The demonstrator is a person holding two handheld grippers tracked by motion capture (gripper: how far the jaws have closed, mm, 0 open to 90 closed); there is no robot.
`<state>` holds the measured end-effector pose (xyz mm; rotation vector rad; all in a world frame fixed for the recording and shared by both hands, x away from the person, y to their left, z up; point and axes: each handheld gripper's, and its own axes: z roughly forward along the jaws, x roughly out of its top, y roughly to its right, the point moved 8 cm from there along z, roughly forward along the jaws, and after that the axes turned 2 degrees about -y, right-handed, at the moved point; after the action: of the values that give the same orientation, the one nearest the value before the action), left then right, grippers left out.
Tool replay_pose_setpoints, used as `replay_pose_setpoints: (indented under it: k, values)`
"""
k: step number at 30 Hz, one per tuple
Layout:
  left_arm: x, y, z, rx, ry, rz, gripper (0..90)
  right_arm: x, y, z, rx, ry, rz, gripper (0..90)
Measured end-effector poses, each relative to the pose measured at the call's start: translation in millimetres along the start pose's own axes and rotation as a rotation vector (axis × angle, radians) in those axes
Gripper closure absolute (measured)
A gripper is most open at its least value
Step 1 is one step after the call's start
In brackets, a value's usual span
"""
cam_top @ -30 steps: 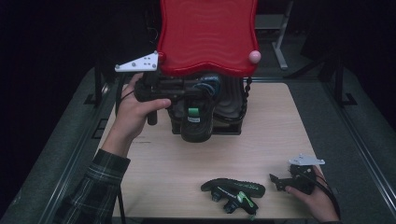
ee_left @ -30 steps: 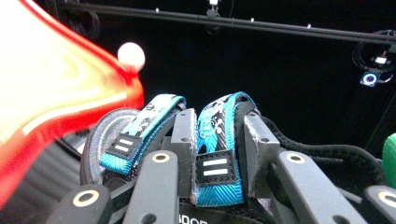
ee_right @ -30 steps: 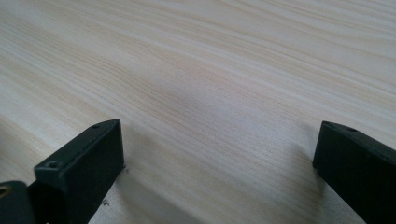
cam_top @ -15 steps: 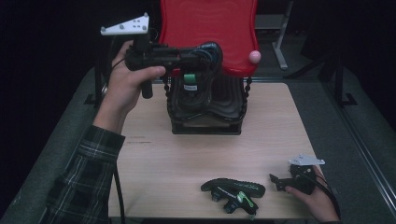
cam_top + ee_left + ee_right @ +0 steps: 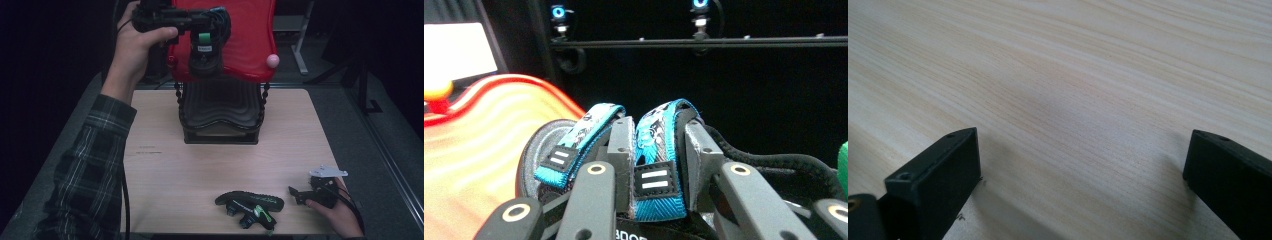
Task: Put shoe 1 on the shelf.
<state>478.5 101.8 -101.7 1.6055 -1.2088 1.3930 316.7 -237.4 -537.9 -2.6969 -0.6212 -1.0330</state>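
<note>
A black sandal (image 5: 205, 59) with blue patterned straps (image 5: 656, 130) and a green tag hangs in the air, in front of the red top shelf (image 5: 247, 42) of a shoe rack. My left gripper (image 5: 214, 24) is shut on its strap, which is pinched between the two fingers (image 5: 621, 145) in the left gripper view. The matching sandal (image 5: 250, 202) lies on the wooden table (image 5: 160, 170) near the front edge. To its right, my right gripper (image 5: 296, 195) rests low over the table, open, with bare wood between its jaws (image 5: 1080, 165).
The shoe rack has a black wavy lower shelf (image 5: 220, 107) under the red one and stands at the table's back middle. A pink ball (image 5: 272, 60) sits at the red shelf's right corner. Dark floor and stands surround the table.
My left hand has lifted the sandal from in front of the black lower shelf up to the level of the red top shelf. The right gripper has stayed put.
</note>
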Motion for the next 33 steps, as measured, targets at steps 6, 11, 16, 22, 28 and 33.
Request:
replay_pose_setpoints:
  k: [6,11,16,22,28,33]
  values:
    - [6.9,-29.9,15.3,0.037,-0.016,0.021,69.1,-0.2,-0.3,-0.3,0.002,0.000,-0.001,1.3]
    - [4.7,-51.8,29.7,0.068,-0.036,0.032,69.0,-0.3,-0.6,-0.3,0.004,0.000,0.000,1.3]
    - [-1.7,-68.3,40.6,0.097,-0.069,0.041,69.0,-0.2,-0.4,-0.3,0.003,0.000,0.000,1.3]
    - [-15.6,-79.4,49.8,0.117,-0.099,0.044,69.0,-0.3,-0.3,-0.4,0.004,0.000,-0.001,1.3]
    - [-24.4,-75.4,48.6,0.106,-0.095,0.055,68.8,-0.3,-0.4,-0.4,0.003,0.000,-0.001,1.3]
    - [-32.5,-69.8,48.1,0.092,-0.111,0.064,68.5,-0.4,-0.6,-0.4,0.003,-0.001,-0.001,1.3]
